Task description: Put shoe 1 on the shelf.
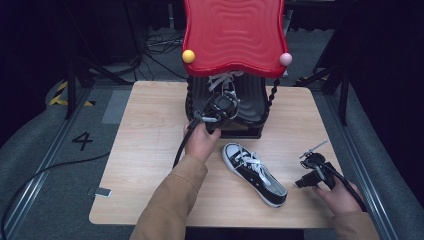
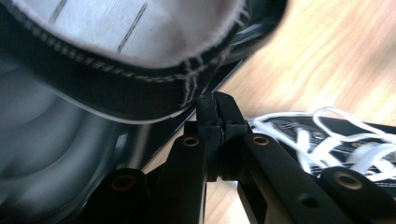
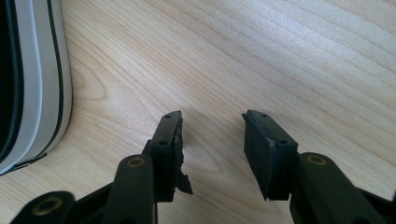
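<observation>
Left gripper, clamped on the racked sneaker's heel, needed steady seating; right gripper rested open.

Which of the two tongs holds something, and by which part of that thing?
The left tongs are shut on the shoe on the rack, pinching the stitched rim of its opening. The right tongs stand open over the table, holding nothing.

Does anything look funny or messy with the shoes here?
Yes: the pair is split up. One black sneaker lies alone on the wooden table, slanted, laces loose. The other sneaker is on the black shelf under the red top, its edge pinched by the left gripper.
</observation>
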Demonstrator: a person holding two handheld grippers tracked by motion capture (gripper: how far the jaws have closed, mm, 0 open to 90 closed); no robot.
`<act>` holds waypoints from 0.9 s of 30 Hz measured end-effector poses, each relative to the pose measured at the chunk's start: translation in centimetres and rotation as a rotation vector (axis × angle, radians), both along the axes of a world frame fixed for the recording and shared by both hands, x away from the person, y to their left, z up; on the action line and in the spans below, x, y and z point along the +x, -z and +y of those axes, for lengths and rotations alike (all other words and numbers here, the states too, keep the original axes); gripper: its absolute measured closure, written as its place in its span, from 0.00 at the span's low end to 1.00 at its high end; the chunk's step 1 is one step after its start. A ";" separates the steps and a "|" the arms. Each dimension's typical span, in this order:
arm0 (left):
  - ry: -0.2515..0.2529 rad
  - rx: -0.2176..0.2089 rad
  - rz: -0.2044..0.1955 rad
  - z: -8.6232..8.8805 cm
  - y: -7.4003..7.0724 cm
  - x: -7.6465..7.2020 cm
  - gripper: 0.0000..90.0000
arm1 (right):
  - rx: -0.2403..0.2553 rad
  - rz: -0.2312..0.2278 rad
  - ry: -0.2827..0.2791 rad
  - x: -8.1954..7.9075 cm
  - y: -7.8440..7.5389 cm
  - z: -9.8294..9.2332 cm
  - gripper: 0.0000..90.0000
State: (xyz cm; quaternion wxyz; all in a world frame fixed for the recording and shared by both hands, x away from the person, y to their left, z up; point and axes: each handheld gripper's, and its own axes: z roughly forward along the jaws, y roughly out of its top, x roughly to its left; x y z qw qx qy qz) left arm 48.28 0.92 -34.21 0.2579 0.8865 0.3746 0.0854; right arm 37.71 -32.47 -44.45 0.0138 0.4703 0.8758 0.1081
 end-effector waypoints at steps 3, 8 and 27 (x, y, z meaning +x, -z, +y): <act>0.007 -0.029 0.019 0.8 0.1 0.2 1.00 | -0.004 -0.004 0.000 0.0 0.0 0.1 0.63; -0.026 0.032 -0.018 1.2 -0.3 -0.3 1.00 | -0.010 -0.002 0.001 -0.1 0.0 0.3 0.63; -0.024 0.032 0.026 2.4 -0.9 -0.8 0.77 | -0.009 -0.012 -0.005 -0.1 -0.3 0.4 0.63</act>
